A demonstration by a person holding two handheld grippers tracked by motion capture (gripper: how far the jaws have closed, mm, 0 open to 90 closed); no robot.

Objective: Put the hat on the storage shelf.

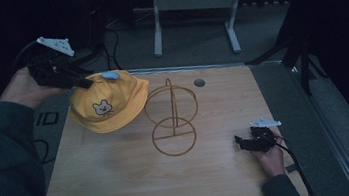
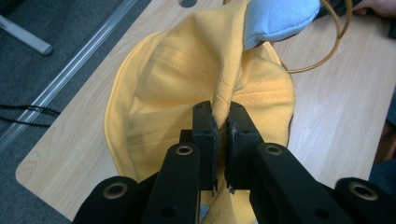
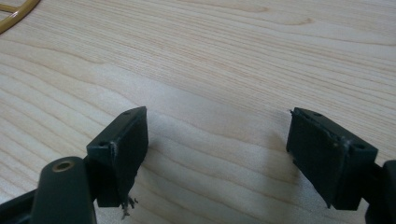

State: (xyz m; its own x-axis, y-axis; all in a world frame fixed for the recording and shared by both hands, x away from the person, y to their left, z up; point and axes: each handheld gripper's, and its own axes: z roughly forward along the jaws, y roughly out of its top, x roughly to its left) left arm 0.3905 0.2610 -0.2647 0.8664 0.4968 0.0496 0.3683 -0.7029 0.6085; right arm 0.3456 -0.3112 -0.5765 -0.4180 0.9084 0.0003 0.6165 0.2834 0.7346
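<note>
Left tool (image 2: 222, 135) pinches the yellow hat (image 2: 187, 93); its own view shows the fold; right tool (image 3: 217, 158) gapes empty.

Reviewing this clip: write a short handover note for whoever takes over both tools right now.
Left tool: shut on a fold of the yellow cloth hat with a bear face, held at the table's far left corner.
Right tool: open, nothing in it, low over bare wood at the near right.
Gold wire stand with two rings: mid-table, beside the hat, nothing on it.
Done: hat gripped.
Left, probably: set the hat on the stand, then release.
</note>
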